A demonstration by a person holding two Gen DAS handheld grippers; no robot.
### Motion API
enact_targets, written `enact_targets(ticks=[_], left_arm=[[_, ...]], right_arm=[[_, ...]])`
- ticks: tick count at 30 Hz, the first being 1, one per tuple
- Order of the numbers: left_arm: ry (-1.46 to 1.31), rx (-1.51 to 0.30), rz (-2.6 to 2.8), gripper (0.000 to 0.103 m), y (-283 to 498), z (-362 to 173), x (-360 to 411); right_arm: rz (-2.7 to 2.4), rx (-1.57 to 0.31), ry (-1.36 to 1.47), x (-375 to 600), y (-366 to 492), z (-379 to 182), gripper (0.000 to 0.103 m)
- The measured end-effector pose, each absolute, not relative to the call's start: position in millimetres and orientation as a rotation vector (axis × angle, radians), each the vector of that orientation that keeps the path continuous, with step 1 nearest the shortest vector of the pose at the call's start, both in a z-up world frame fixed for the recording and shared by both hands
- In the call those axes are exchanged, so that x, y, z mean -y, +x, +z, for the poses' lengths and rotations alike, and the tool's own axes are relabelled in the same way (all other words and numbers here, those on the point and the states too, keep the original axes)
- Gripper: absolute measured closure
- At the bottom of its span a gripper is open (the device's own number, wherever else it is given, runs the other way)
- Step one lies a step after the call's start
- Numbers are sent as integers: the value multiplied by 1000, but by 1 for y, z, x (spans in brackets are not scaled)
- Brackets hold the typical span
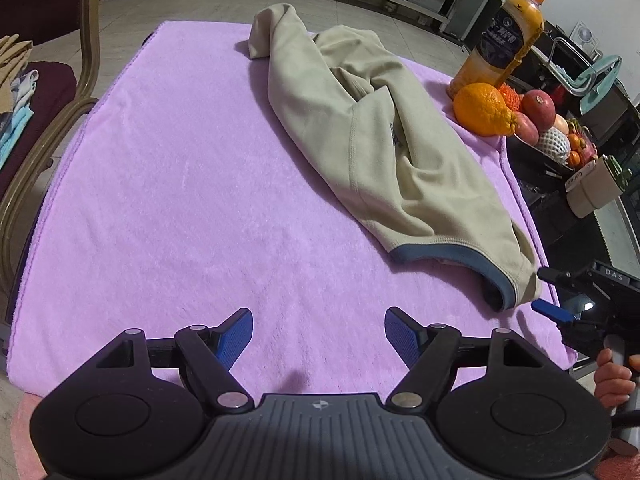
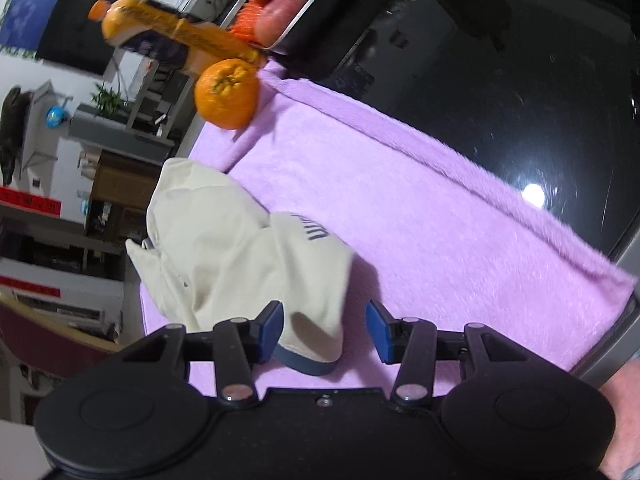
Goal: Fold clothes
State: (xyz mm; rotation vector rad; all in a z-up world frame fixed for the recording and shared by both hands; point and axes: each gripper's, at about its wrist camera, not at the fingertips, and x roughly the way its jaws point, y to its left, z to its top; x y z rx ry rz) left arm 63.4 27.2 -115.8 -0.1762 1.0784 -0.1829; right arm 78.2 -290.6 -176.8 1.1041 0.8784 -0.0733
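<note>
Purple towelling (image 1: 168, 184) covers the work surface from edge to edge, with a dark glossy tabletop (image 2: 500, 92) showing past its right border and a chair (image 1: 48, 120) with stacked clothes standing off to the left. On the towel lies a crumpled beige garment (image 1: 360, 132), stretched diagonally from the far middle toward the near right corner, its blue-trimmed hem (image 1: 444, 254) nearest the camera. The left gripper (image 1: 319, 334) hovers over the bare near part of the towel with its jaws spread wide; nothing is between its blue pads (image 1: 236, 340) and it touches no cloth. The right gripper (image 2: 325, 330) sits at the garment's near end, also spread wide: in the right wrist view the beige fabric and its blue hem (image 2: 306, 362) lie in the gap between the fingers, close against the left pad (image 2: 272, 330) and apart from the other, so the cloth is not pinched. In the left wrist view that same tool's two tips (image 1: 554, 312) flank the hem corner, and a hand (image 1: 614, 376) grips its handle. Beyond the garment, on the towel's far right corner, sits an orange (image 1: 482, 110), with a juice bottle (image 1: 504, 40) and a tray of fruit (image 1: 548, 128) just beside it
</note>
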Motion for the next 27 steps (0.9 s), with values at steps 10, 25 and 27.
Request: enact_targets(ticks=[10, 25, 27], left_arm=[[-241, -1040, -175, 30, 53, -112, -48], [-426, -946, -109, 31, 24, -104, -118], [-438, -906, -92, 31, 17, -94, -129]], right_arm=[[2, -792, 1136, 273, 101, -173, 86], [242, -703, 753, 133, 179, 21, 96], [332, -645, 734, 101, 197, 84, 97]])
